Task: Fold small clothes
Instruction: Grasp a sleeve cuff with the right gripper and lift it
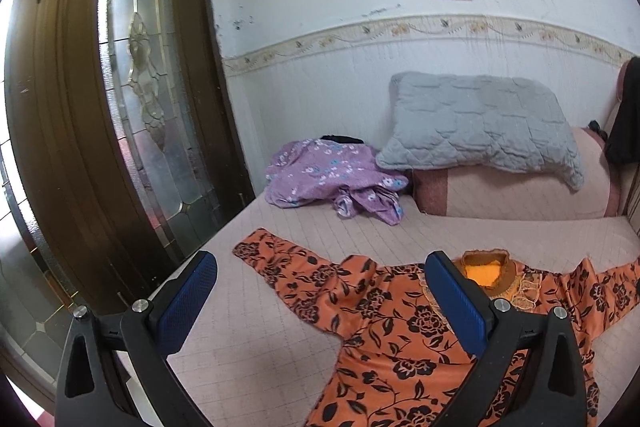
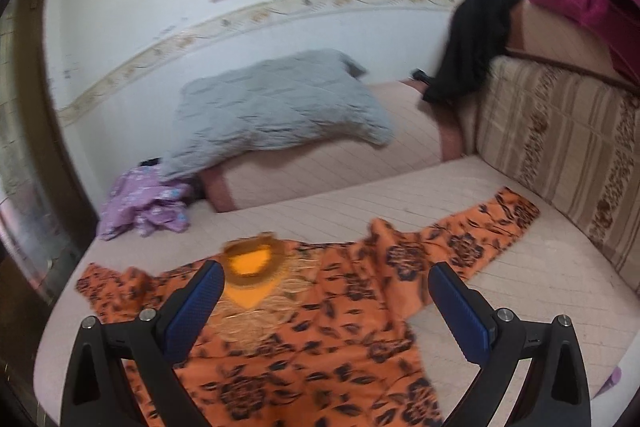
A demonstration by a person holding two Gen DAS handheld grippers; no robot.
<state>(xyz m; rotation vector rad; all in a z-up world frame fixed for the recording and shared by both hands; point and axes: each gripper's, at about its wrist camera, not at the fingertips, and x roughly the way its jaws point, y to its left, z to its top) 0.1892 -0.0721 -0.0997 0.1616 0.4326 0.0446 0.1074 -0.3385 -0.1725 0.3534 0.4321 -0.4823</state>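
Observation:
An orange top with a black flower print [image 1: 384, 323] lies spread flat on the pink quilted seat [image 1: 248, 359], collar away from me, both sleeves stretched out. In the right wrist view the same top [image 2: 320, 331] fills the lower middle. My left gripper [image 1: 320, 291] is open and empty, above the top's left sleeve and shoulder. My right gripper [image 2: 326, 301] is open and empty, above the top's chest and right shoulder. A crumpled purple floral garment [image 1: 332, 179] lies further back; it also shows in the right wrist view [image 2: 144, 199].
A grey quilted pillow [image 1: 484, 123] rests on the armrest behind. A dark wooden door with a glass pane [image 1: 132, 75] stands close on the left. The striped sofa back [image 2: 560, 155] rises on the right, with black [image 2: 476, 35] and magenta cloth [image 2: 592, 7] draped over it.

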